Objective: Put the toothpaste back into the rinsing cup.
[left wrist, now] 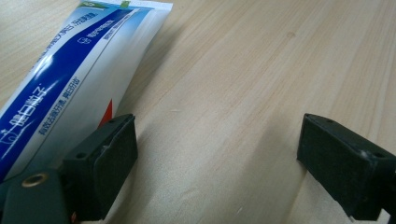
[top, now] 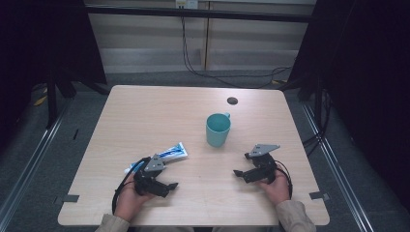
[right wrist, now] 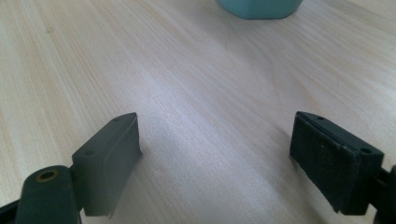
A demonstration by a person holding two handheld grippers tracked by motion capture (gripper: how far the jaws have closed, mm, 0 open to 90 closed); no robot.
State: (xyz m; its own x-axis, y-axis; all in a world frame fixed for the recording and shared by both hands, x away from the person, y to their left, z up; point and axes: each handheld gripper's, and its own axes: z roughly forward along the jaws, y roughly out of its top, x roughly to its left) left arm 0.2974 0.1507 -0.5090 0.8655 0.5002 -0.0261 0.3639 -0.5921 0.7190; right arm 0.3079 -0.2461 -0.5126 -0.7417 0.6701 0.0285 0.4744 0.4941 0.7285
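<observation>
A teal mug (top: 218, 129) stands upright near the middle of the wooden table (top: 145, 111). A white and blue toothpaste tube (top: 167, 154) lies flat to its left. My left gripper (top: 164, 175) rests low over the table just right of the tube, jaws open, with bare wood between them. In the left gripper view the tube (left wrist: 70, 79) lies beside the left pad (left wrist: 109, 163), outside the gap. My right gripper (top: 242, 164) sits open near the front right, short of the mug, whose base (right wrist: 259, 7) shows at the top of the right gripper view.
A small dark round hole cover (top: 232, 100) sits near the table's far edge. Cables hang behind the table and metal floor rails run along both sides. The person's hands and sleeves come in at the front edge.
</observation>
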